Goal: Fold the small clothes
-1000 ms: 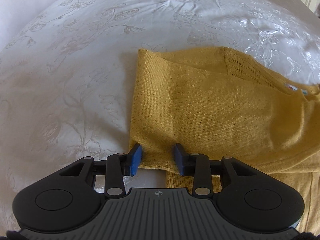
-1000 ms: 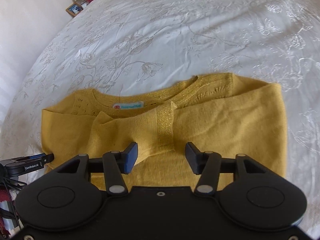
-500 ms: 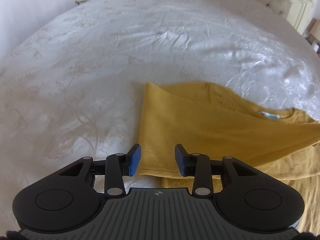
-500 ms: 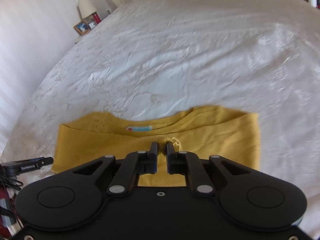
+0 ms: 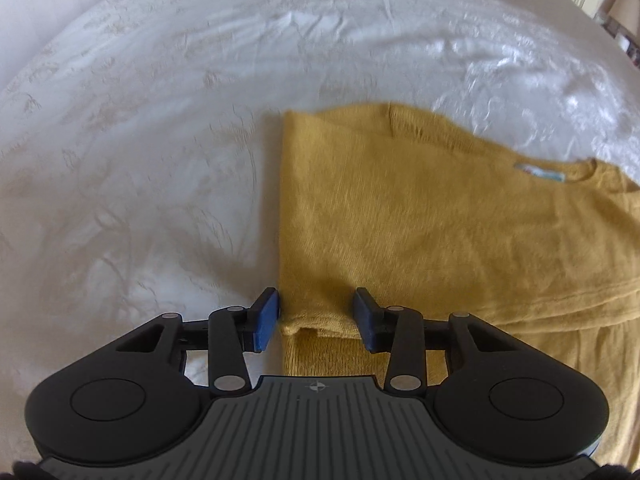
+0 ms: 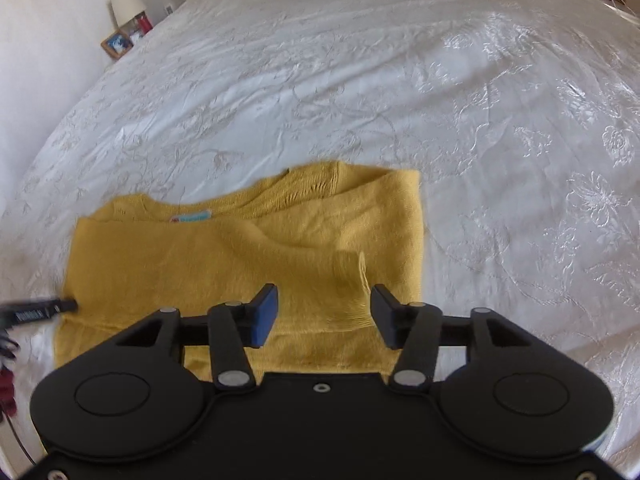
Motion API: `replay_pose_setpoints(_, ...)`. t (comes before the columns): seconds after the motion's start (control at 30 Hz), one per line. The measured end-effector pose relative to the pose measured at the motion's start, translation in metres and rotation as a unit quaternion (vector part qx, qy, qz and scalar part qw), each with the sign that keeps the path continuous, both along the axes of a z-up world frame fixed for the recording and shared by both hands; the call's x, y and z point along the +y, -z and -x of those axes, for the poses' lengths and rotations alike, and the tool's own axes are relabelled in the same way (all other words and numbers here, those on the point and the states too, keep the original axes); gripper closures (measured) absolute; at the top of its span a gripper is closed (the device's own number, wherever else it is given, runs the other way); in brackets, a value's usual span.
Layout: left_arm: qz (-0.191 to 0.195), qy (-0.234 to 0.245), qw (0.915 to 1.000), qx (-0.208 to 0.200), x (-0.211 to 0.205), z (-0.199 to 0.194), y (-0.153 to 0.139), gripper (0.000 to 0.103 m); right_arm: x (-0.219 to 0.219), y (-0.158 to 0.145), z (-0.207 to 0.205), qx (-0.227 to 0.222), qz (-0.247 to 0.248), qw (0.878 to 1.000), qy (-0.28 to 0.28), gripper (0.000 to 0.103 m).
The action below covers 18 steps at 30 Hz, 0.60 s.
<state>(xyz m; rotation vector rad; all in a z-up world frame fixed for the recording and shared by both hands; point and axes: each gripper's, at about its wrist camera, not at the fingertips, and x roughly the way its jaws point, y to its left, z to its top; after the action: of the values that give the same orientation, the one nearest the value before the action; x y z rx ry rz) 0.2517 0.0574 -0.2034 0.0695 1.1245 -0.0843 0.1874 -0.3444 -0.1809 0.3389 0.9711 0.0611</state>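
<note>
Mustard knit is lying flat on the white embroidered bed [image 5: 160, 160], and this small sweater [image 5: 440, 240] is looking well on its way: one layer is folded across the body, its lower edge sitting just short of the hem, with the neck label [image 6: 192, 216] peeking out at the far side. What is left, by my reading, is a further fold to bring it down to a compact bundle, plus some tidying of edges. Starting on the left, the left hand-held gripper [image 5: 316, 318] is hovering low at the sweater's near left corner, jaws spread wide and straddling the folded edge without pinching it; one blue pad [image 5: 267, 320] is sitting over the sheet just beside the cloth, the other over the knit. Moving right, the right hand-held gripper [image 6: 324, 316] is hanging over the near edge toward the sweater's right side, jaws also parted and holding nothing, a glittery ribbed band [image 6: 352, 280] lying between them. Both tools are pointing forward across the bed, roughly level with each other.
</note>
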Motion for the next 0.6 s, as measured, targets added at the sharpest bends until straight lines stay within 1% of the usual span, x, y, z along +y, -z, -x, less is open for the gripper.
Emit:
replay_pose_setpoints(0.07,0.01,-0.009,0.9999,0.003,0.005,-0.001,0.009,0.057,-0.006,0.003,-0.005,0.005,-0.023,1.0,0.011,0.044)
replay_pose_setpoints(0.17,0.026,-0.025,0.9993,0.009,0.01,-0.004,0.013,0.052,-0.013,0.011,-0.012,0.013,-0.041,0.999,0.025,0.044)
replay_pose_setpoints(0.33,0.0,-0.012,0.9999,0.002,0.004,-0.002,0.014,0.043,-0.021,0.03,-0.023,0.033,-0.054,0.997,0.039,0.044)
replay_pose_setpoints(0.47,0.007,-0.019,0.9998,-0.003,0.007,-0.001,0.015,0.041,-0.023,0.038,-0.025,0.036,-0.09,0.994,0.043,0.043)
replay_pose_setpoints(0.5,0.007,-0.019,0.9998,-0.004,0.007,-0.001,0.015,0.04,-0.022,0.038,-0.025,0.036,-0.092,0.994,0.043,0.046)
replay_pose_setpoints(0.57,0.006,-0.017,0.9998,-0.004,0.007,-0.001,0.013,0.041,-0.018,0.036,-0.025,0.035,-0.093,0.994,0.04,0.073)
replay_pose_setpoints(0.6,0.006,-0.016,0.9999,-0.004,0.006,-0.002,0.012,0.041,-0.015,0.032,-0.025,0.035,-0.086,0.995,0.035,0.087)
